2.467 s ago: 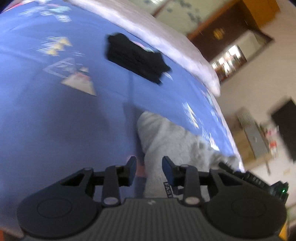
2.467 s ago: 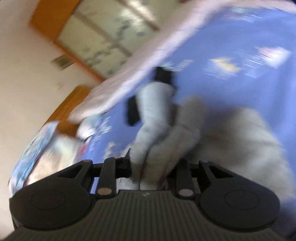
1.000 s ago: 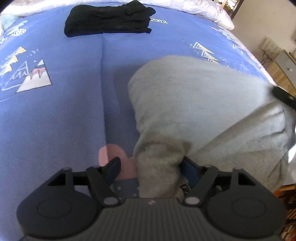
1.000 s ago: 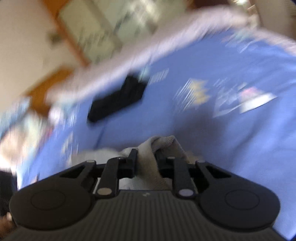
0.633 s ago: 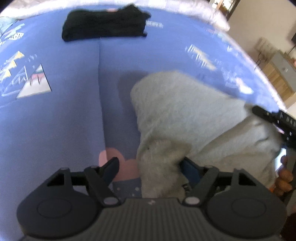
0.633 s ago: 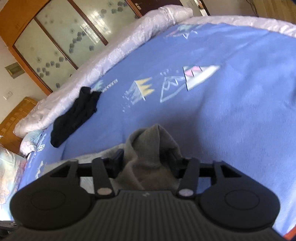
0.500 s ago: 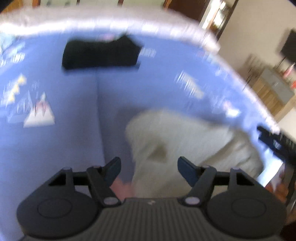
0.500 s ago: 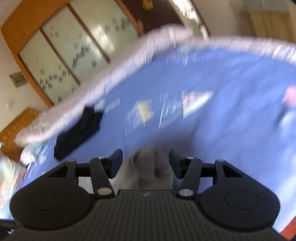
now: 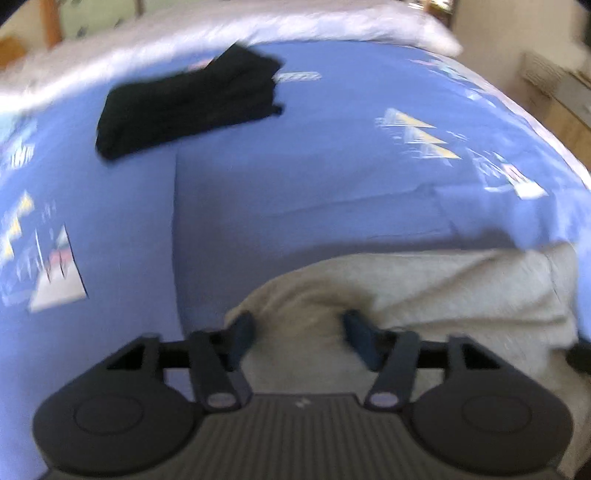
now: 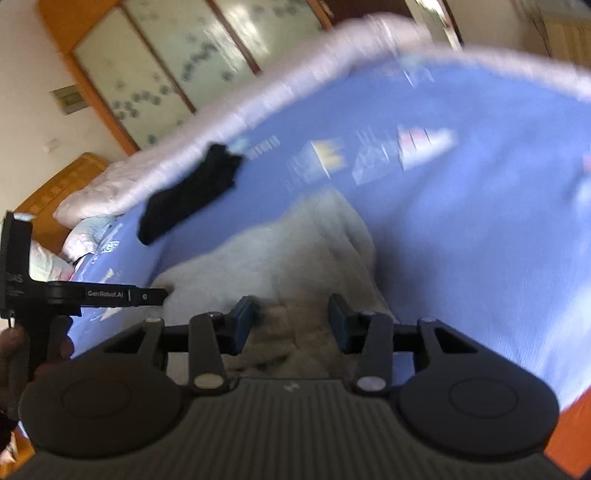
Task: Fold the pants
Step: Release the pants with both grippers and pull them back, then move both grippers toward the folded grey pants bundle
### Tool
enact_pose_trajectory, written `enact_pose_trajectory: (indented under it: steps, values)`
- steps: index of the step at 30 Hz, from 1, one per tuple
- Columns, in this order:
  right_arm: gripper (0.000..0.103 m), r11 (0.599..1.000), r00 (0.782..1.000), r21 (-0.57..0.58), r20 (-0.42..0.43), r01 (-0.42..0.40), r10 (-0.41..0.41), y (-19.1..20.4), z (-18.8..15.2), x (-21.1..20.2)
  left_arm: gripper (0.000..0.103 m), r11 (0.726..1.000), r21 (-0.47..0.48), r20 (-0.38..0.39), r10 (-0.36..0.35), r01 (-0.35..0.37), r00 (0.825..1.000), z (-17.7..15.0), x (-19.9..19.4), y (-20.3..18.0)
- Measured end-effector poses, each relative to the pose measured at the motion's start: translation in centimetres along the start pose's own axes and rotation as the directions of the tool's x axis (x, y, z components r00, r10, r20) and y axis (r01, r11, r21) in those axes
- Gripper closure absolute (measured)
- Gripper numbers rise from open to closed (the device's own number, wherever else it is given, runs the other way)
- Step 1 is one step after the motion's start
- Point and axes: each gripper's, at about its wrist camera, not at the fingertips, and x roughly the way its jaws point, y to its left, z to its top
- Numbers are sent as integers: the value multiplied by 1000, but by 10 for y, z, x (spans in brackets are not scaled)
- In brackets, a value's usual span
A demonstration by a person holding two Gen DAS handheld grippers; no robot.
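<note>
A bundle of light grey fleece pants (image 9: 436,291) is seen lying on a blue bedsheet printed with pale triangle motifs (image 9: 332,155). In the left wrist view the pants fill the lower right of the frame, reaching from the lower centre out to the right edge. In the right wrist view the same grey pants (image 10: 280,251) occupy the centre and lower centre, mounded up toward a rounded peak.

The left gripper (image 9: 301,332) is shown at the bottom centre of its frame with its jaws set fairly wide. A raised hump of the grey fabric lies between the blue pads (image 9: 242,330); the picture is blurred, and whether the pads press on the cloth cannot be told.

The right gripper (image 10: 291,319) is seen at the bottom centre of its own frame. Its jaws are closing, at a middling width, and a darker, shaded fold of the grey fabric sits between them. A firm pinch is not visible; the pads appear just beside the cloth.

The left gripper's black arm (image 10: 110,295) is also seen in the right wrist view, at the left edge, with its tip touching or just beside the left side of the pants.

A folded black garment (image 9: 188,103) is laid in the upper left of the left wrist view, well apart from the grey pants. A pale quilted bed border (image 9: 258,26) runs along the top of that frame.
</note>
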Motion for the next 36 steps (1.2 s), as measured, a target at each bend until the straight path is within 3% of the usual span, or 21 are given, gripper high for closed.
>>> enact_pose_trajectory:
  steps: [2,8,12,16,21,36]
  values:
    - [57,1000,1000,-9,3,-1,1,2,0,-3,30,999,-42,-12,-5,4,1000,1,2,7]
    - [52,999,998,7,46,-32,32,4,7,-32,29,995,-90,28,-37,39,999,-13,-35,19]
    - [45,997,995,68,98,-26,19,-6,14,-49,28,999,-53,63,-8,11,998,-28,-64,18]
    - [44,991,996,128,88,-40,28,-13,14,-50,28,998,-25,52,58,-57,997,-50,-78,18]
    - [43,992,998,118,56,-45,39,-3,9,-50,28,997,-73,37,38,-35,999,-72,-91,24]
    - [40,990,997,126,54,-61,55,4,7,-63,28,995,-90,25,49,-47,998,-102,-109,24]
